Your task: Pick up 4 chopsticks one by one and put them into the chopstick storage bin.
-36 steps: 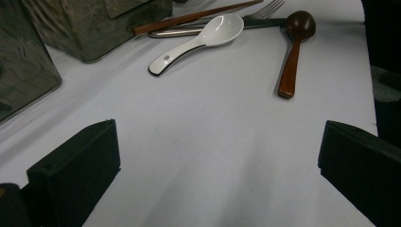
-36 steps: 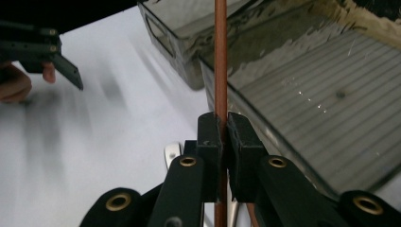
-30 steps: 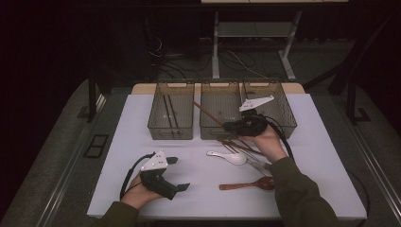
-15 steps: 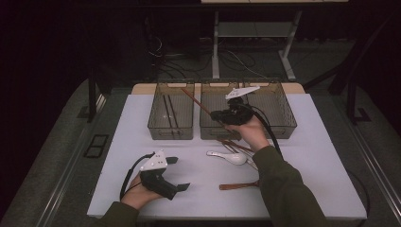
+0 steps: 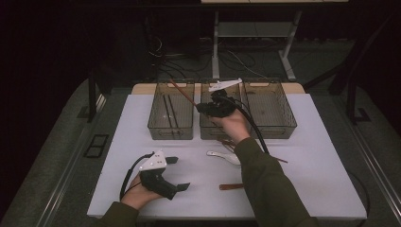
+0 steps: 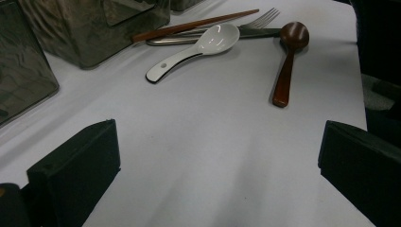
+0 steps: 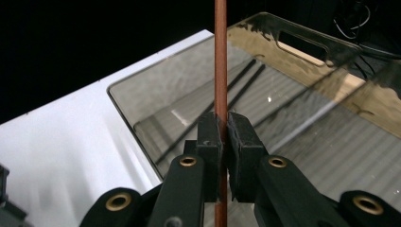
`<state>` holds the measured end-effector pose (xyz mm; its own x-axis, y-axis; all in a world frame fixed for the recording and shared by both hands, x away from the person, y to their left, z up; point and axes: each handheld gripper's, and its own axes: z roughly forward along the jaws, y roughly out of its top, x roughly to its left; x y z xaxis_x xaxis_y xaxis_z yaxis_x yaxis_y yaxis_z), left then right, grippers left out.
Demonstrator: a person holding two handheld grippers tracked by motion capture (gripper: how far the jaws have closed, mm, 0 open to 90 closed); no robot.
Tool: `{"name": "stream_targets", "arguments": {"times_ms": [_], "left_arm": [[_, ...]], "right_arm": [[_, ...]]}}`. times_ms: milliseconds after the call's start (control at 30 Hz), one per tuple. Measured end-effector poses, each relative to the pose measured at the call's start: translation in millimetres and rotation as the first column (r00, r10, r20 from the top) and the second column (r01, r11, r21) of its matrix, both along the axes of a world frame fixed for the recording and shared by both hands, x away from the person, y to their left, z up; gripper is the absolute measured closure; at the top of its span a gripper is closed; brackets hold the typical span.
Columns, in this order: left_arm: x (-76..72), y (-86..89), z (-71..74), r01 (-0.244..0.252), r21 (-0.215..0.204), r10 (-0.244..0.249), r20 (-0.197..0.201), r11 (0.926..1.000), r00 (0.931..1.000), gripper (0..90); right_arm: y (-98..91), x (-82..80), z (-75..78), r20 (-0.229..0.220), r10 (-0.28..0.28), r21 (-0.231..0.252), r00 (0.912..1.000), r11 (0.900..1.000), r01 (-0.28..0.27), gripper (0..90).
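Chopstick sits clamped in the right tongs above the left bin. Left tongs rest apart on the table.

Three bins stand in a row along the table's far edge, upper centre of the high view: left bin, middle bin, right bin. Two thin sticks, probably chopsticks, lie in the left bin. The right gripper hangs above the gap between left and middle bins, a chopstick between its jaws. Nearer, at centre, a soup spoon lies before the middle bin; another spoon lies nearer the bottom. The left gripper rests at lower left.
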<state>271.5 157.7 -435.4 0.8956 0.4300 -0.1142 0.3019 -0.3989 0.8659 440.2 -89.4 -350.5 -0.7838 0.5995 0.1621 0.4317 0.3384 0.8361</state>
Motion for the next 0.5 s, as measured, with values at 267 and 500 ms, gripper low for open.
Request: {"name": "stream_targets", "arguments": {"times_ms": [267, 500], "left_arm": [[-0.5, 0.1, -0.2, -0.007, -0.006, 0.007, -0.007, 1.0000, 1.0000, 0.0], [-1.3, 1.0, 0.2, -0.009, -0.008, 0.009, -0.008, 0.9999, 0.9999, 0.0]], "right_arm": [[28.6, 9.4, 5.1, 0.016, 0.013, 0.005, 0.9998, 0.9999, -0.013, 84.4], [54.2, 18.4, 9.6, 0.027, 0.019, 0.010, 0.9995, 0.9998, -0.019, 84.4]]}}
